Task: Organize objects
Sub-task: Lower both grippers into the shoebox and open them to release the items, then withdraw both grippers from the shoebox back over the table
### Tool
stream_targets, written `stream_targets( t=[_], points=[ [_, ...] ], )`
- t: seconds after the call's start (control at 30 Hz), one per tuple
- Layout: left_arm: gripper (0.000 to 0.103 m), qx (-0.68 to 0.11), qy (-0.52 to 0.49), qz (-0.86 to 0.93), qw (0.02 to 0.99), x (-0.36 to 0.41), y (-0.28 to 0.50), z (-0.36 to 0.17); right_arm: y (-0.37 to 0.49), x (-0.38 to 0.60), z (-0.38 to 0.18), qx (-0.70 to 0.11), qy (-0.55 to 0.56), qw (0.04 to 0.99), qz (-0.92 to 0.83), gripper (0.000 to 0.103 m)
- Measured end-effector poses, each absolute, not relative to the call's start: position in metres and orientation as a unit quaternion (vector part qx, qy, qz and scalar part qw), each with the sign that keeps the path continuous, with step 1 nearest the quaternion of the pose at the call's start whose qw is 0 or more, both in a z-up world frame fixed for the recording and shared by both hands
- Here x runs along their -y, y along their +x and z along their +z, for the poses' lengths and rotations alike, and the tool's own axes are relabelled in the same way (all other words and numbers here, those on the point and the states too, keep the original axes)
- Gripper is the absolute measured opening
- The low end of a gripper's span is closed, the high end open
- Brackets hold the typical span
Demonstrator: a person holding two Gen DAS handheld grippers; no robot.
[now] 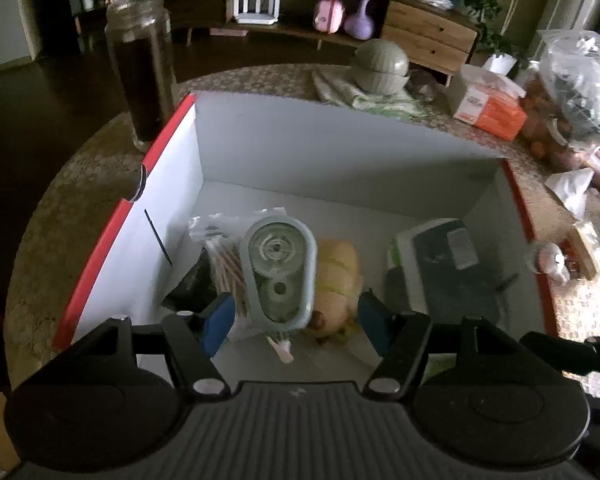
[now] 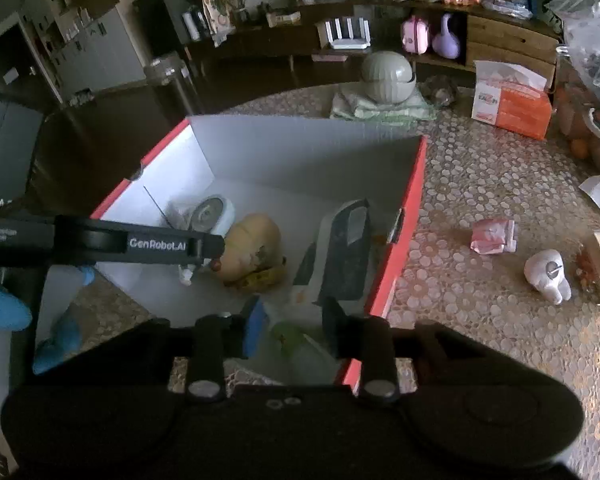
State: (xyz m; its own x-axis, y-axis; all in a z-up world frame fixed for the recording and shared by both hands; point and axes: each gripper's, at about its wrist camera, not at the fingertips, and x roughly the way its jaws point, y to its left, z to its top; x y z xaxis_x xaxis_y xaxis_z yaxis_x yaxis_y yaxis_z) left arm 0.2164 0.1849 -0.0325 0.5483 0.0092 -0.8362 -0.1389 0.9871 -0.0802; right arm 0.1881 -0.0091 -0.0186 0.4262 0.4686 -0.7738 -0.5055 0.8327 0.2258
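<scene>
With both tongs over the red-rimmed white cardboard box (image 2: pixel 410 184) on the bench (image 2: pixel 480 184), the left tongs (image 1: pixel 296 320) stand apart, empty, above the pale-blue oval container (image 1: pixel 278 268) inside it. The right tongs (image 2: pixel 294 322) are also apart and empty at the box's near edge. Judged step: between placements; next probably calls for reaching right of the box to the small white figurine (image 2: pixel 548 276) or pink packet (image 2: pixel 494 236).

The patterned table (image 2: pixel 480 184) bears the red box (image 2: pixel 404 216); a tissue pack (image 2: pixel 512 108), pink packet (image 2: pixel 493 236) and white figurine (image 2: pixel 548 276) lie beside it.
</scene>
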Motion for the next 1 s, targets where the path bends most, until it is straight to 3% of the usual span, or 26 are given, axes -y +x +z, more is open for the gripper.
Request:
stream_targets(
  t=[0.4,1.0],
  points=[
    [0.067,-0.446,-0.064,0.03,0.892,-0.166,0.184,0.0,0.164,0.036,0.003,-0.428,-0.009,0.852,0.302,0.045],
    [0.073,-0.441,-0.035,-0.04,0.896,-0.089,0.145,0.011,0.144,0.112,0.005,-0.418,0.015,0.863,0.282,0.076]
  ],
)
